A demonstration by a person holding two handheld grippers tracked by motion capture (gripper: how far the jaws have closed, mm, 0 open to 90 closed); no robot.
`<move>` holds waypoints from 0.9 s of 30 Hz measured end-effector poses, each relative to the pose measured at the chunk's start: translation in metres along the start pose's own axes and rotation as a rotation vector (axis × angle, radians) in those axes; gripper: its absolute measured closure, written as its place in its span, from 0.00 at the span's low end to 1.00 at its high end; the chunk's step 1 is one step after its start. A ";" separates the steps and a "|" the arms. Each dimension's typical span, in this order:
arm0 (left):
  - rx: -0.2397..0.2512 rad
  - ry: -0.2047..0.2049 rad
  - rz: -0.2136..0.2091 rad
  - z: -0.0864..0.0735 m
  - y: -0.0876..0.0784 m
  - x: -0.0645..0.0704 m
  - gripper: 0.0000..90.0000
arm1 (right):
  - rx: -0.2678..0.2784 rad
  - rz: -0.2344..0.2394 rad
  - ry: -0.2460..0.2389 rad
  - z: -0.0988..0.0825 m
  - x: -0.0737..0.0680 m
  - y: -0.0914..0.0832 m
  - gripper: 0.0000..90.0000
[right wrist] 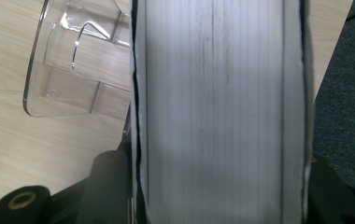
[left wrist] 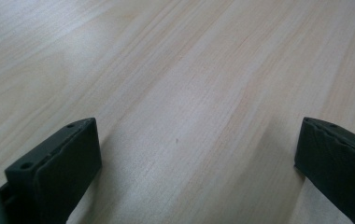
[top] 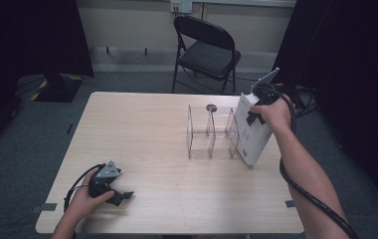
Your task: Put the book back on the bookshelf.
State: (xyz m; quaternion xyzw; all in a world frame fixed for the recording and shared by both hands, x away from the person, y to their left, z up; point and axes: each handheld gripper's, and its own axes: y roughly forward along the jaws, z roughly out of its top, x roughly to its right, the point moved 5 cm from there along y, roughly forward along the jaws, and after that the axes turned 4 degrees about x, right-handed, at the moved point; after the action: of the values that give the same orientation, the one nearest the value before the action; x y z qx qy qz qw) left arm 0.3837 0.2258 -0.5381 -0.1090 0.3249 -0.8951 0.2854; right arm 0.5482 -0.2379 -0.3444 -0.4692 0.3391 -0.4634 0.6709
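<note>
So you were mid-way thru the "book into the rack" step here imo. Your right tongs (top: 254,115) were clamped on the white book (top: 250,130), one jaw on each cover. In the right gripper view the page block (right wrist: 215,112) ran straight up between the jaws, w/ the covers pressed on both sides. So: closed on the book, not loose.

The book was leaning, top tilted away from the clear acrylic divider rack (top: 212,133) and bottom corner down by the rack's right end, near the table (top: 142,129) top. It sat just beside the rightmost divider, prob touching it, but I couldn't tell for sure b/c the acrylic is see-thru. It didn't look like it was in a slot yet.

Next move, as I read it: you needed to stand the book upright, line its bottom edge w/ a gap between two dividers, then lower it in before letting go. The dividers looked thin, so a crooked entry could shove the whole rack sideways. There was also a small dark round thing (top: 211,107) just behind the rack, no idea what.

Your left tongs (top: 120,195) were parked well apart from all this, near the front left of the table, jaws wide open w/ nothing but bare wood between them. Could've used them to steady the rack tbh.
</note>
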 end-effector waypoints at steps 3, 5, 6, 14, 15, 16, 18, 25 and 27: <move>0.000 0.000 0.000 0.000 0.000 0.000 0.00 | -0.002 0.000 0.004 0.001 0.000 0.001 0.58; 0.000 0.001 0.000 0.000 0.000 0.000 0.00 | 0.000 -0.002 0.006 0.002 0.000 0.001 0.58; 0.001 0.000 0.000 0.000 0.000 0.000 0.00 | 0.001 -0.003 0.005 0.002 0.000 0.002 0.58; 0.002 -0.001 -0.001 0.000 0.000 0.000 0.00 | 0.005 -0.006 0.025 0.004 0.001 0.005 0.58; 0.001 0.000 -0.001 0.000 0.000 0.000 0.00 | 0.006 -0.006 0.025 0.005 0.001 0.005 0.58; 0.002 -0.001 -0.001 0.000 0.000 0.000 0.00 | 0.006 -0.005 0.031 0.005 0.001 0.005 0.58; 0.001 -0.001 -0.001 0.000 0.000 0.000 0.00 | 0.008 -0.005 0.034 0.006 0.002 0.006 0.58; 0.001 0.000 -0.001 0.000 0.000 0.000 0.00 | 0.015 -0.016 0.058 0.008 0.001 0.006 0.58; 0.001 0.000 -0.001 0.000 0.000 0.000 0.00 | 0.014 -0.012 0.058 0.009 0.002 0.006 0.58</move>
State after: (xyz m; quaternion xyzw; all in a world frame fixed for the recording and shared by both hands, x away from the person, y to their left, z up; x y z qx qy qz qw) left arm 0.3837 0.2260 -0.5381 -0.1092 0.3242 -0.8954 0.2849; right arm 0.5585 -0.2358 -0.3473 -0.4527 0.3524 -0.4832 0.6613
